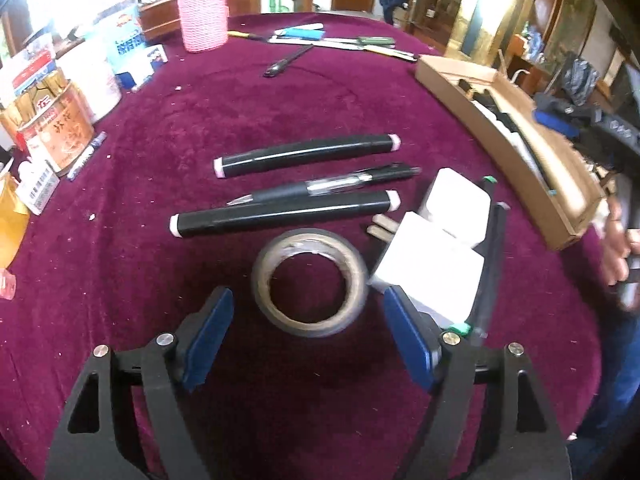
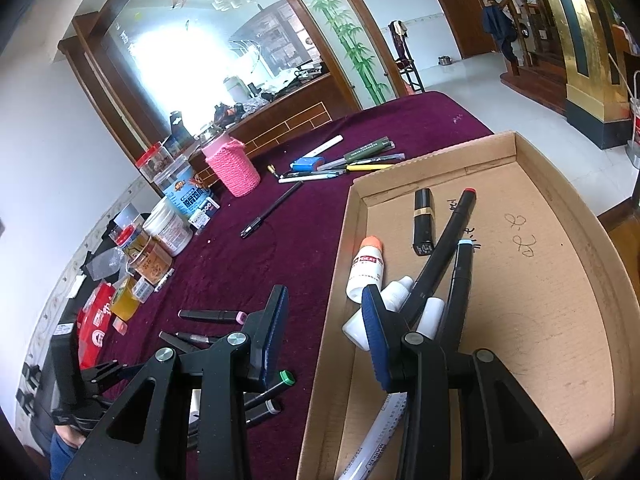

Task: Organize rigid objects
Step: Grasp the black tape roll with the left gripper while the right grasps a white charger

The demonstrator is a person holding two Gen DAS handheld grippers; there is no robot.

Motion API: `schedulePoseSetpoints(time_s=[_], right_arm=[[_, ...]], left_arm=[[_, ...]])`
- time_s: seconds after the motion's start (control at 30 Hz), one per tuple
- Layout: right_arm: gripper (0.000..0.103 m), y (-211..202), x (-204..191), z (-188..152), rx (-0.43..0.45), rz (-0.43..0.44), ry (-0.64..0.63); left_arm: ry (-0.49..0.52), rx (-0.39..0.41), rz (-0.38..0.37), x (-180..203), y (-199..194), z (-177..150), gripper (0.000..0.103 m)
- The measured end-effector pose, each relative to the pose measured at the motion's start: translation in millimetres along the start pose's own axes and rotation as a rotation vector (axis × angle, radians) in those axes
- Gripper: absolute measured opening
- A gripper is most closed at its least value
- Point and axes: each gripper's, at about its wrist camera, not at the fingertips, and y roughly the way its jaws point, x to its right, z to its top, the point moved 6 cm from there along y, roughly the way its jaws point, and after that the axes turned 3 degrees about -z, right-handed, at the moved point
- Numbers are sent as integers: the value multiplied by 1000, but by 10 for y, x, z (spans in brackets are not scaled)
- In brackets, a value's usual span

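Observation:
My left gripper (image 1: 308,304) is open and empty, its jaws either side of a roll of brown tape (image 1: 310,282) lying flat on the maroon cloth. Beyond it lie two black markers with pink caps (image 1: 306,154) (image 1: 284,212), a black gel pen (image 1: 324,188) and white blocks (image 1: 436,264). My right gripper (image 2: 324,312) is open and empty over the left wall of the cardboard box (image 2: 552,280). The box holds black markers (image 2: 444,256), small white bottles (image 2: 366,268) and a black lipstick tube (image 2: 424,220).
A pink knitted cup (image 2: 234,166), jars and cartons (image 2: 168,216) line the table's far left side. More pens (image 2: 344,160) lie at the far end, and a lone black pen (image 2: 272,208) in the middle. The box also shows at the right in the left wrist view (image 1: 500,136).

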Motion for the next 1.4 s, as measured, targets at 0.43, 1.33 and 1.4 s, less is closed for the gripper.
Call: schedulePoseSetpoints(time_s=[0.43,1.33,1.4], right_arm=[[34,92,-660,-240,-62,134,-252],[46,825,-1311,-963,-285,-83,-672],[45,811,-1316,-985,-261,-100,-677]], left_arm=[[-99,144,38,-174,35,120,57],[-148,200,-34,-263,-176,89,57],[-153,202,-33,-272,-181,87,57]])
